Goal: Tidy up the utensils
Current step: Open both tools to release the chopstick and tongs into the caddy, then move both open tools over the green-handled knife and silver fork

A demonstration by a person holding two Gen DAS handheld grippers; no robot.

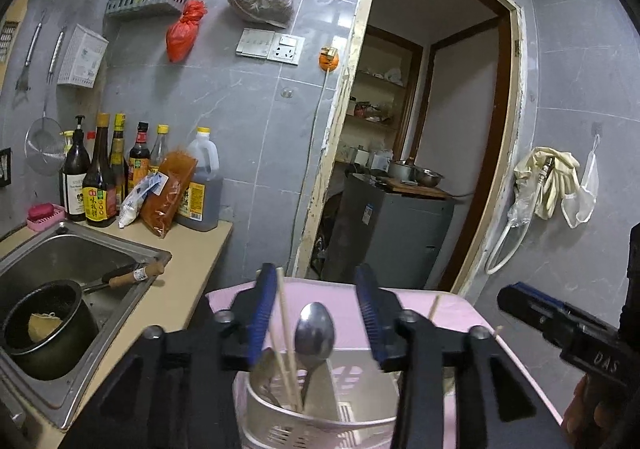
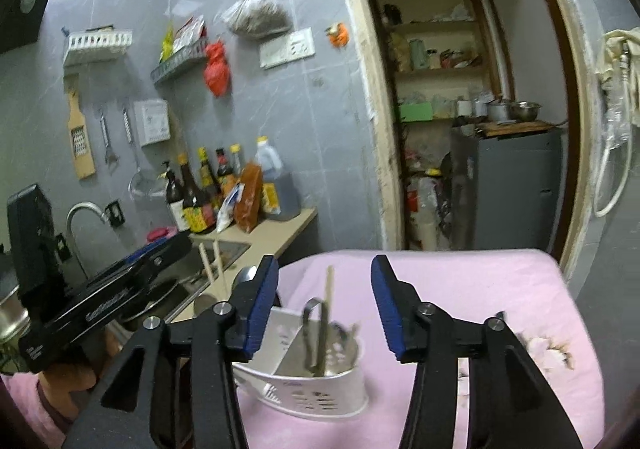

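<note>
My left gripper (image 1: 316,309) and right gripper (image 2: 325,305) both stand released above the white utensil holder (image 2: 316,397) on the pink cloth (image 2: 460,289). Its spoon (image 1: 314,333) and chopsticks (image 1: 286,341) stand inside; my fingers hide its base, and the right view is blurred.

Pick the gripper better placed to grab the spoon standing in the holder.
Left. The left gripper has open jaws flanking the spoon in the holder. The right gripper, also open and empty, faces the holder's other end, with the spoon off to its left.
</note>
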